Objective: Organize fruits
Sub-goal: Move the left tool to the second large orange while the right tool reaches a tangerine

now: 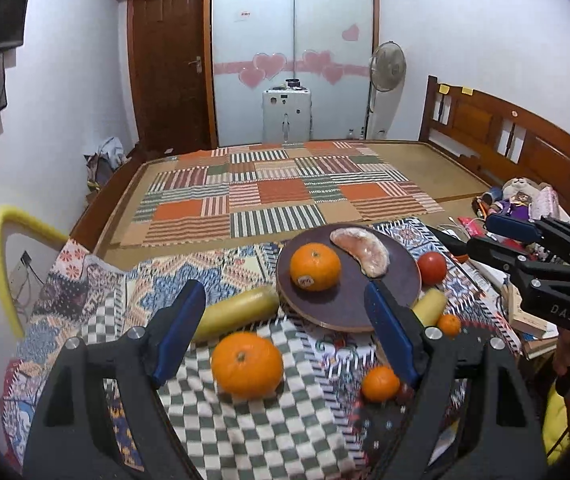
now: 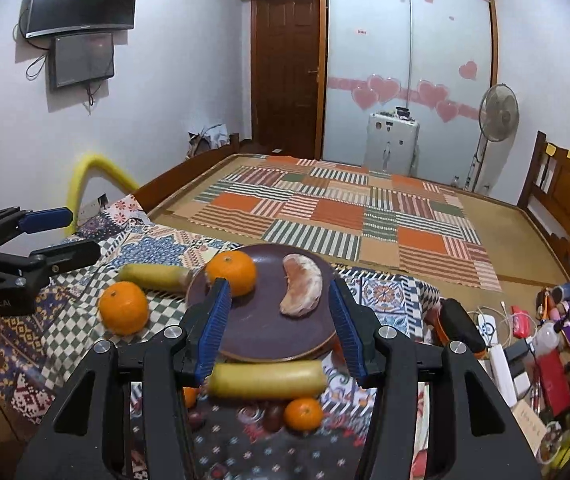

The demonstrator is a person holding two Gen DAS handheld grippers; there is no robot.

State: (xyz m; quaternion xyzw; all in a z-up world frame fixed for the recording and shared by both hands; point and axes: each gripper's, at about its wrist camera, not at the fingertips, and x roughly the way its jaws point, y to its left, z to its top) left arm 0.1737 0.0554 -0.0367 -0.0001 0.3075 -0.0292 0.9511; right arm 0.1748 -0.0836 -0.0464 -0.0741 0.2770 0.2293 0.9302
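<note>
1. Currently, at the left of the patterned tablecloth [image 1: 97,292], a long yellow banana-like fruit [image 1: 237,312] is lying just beside the plate rim, with a large loose orange [image 1: 247,364] near it; both are still waiting off the plate.
2. At the centre, the round dark brown plate [image 1: 349,304] is holding only a stickered orange [image 1: 315,266] and a pale pink peeled citrus segment [image 1: 361,250], so sorting appears partly done.
3. At the right, a red tomato-like fruit [image 1: 433,267], a second yellow fruit [image 1: 429,306] and two small tangerines [image 1: 380,383] are lying off the plate.
4. The left gripper [image 1: 281,338] is standing wide open, holding nothing.
5. The right gripper [image 2: 279,330] is also standing open and gripping nothing.
6. The left wrist view alone is showing the tomato-like fruit; the right wrist view alone is showing small dark fruits [image 2: 272,416] beside a tangerine [image 2: 303,413].
</note>
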